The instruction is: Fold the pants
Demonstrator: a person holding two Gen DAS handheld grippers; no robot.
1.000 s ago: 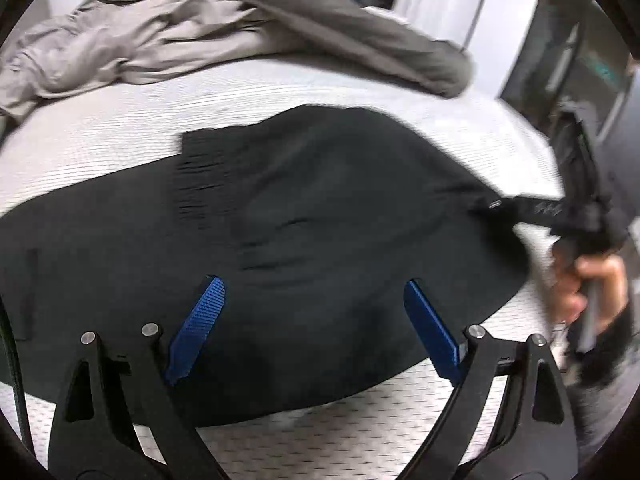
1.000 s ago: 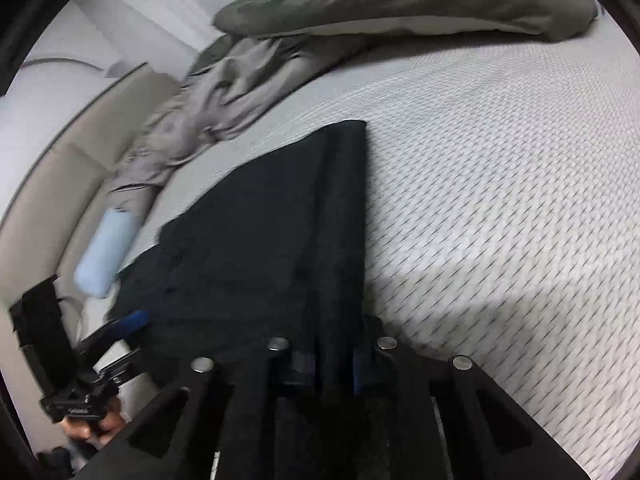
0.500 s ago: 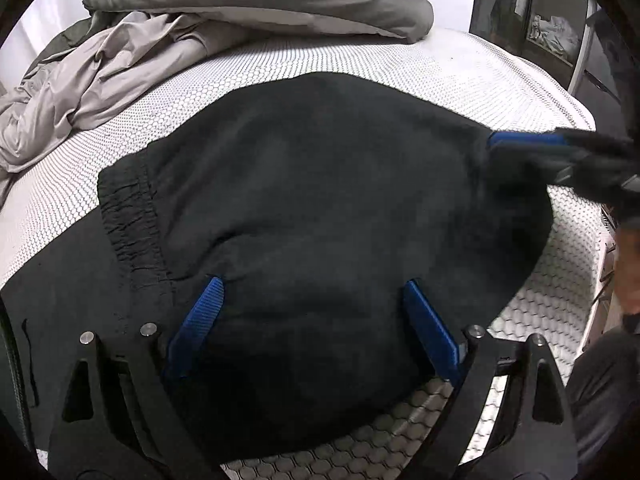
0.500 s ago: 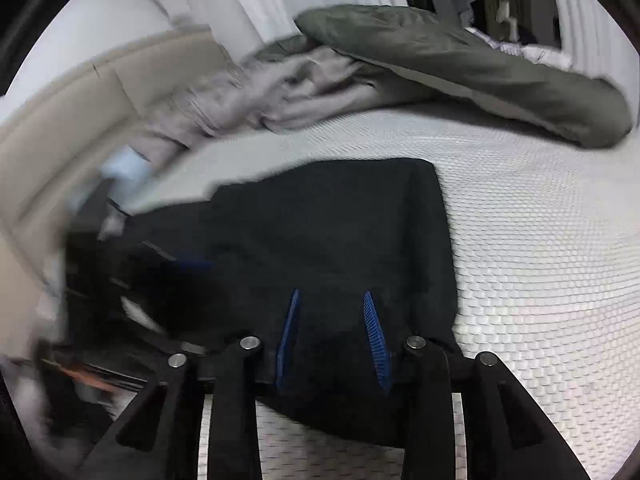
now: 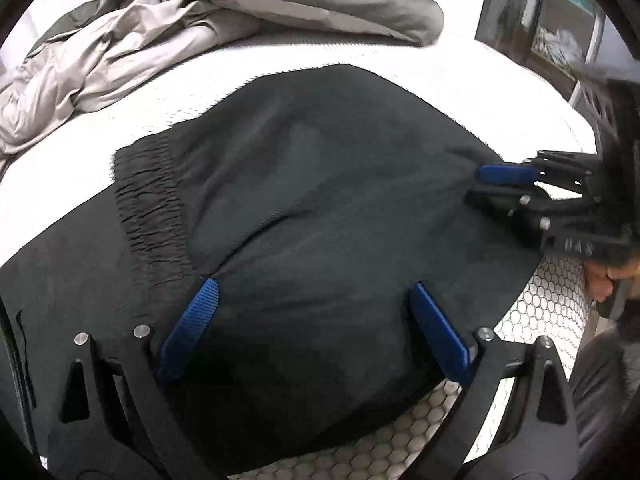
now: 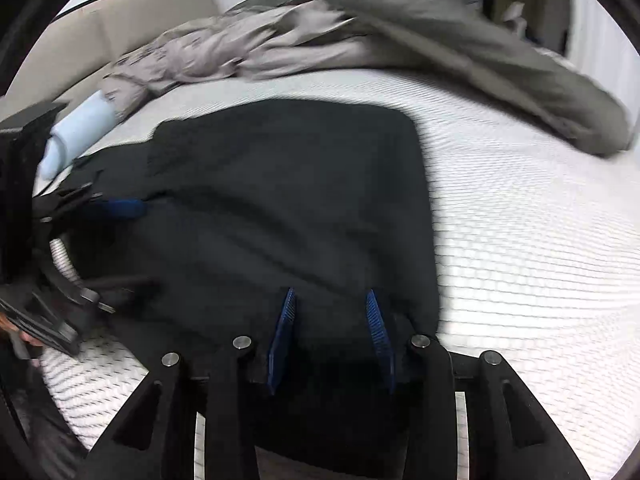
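Note:
Black pants [image 5: 320,200] lie folded on the white honeycomb-pattern mattress [image 5: 552,304], elastic waistband [image 5: 148,200] at the left. They also fill the middle of the right wrist view [image 6: 288,208]. My left gripper [image 5: 312,292] is open, its blue fingers [image 5: 192,320] spread wide over the near edge of the pants. My right gripper [image 6: 332,300] is open over the pants' near edge with cloth between its blue pads [image 6: 376,324]. The right gripper shows in the left wrist view [image 5: 504,184] at the pants' right edge. The left gripper shows in the right wrist view [image 6: 116,208] at the left.
A crumpled beige sheet [image 5: 104,60] and a grey-green duvet [image 5: 280,4] lie at the far side of the bed. A light blue roll [image 6: 80,132] lies at the left by a beige headboard [image 6: 120,28]. A dark cabinet [image 5: 552,28] stands beyond the bed's right corner.
My right gripper, shut on the pants' edge a second ago, has opened. The pants have been drawn over into a shorter, doubled shape. My left gripper stays open.

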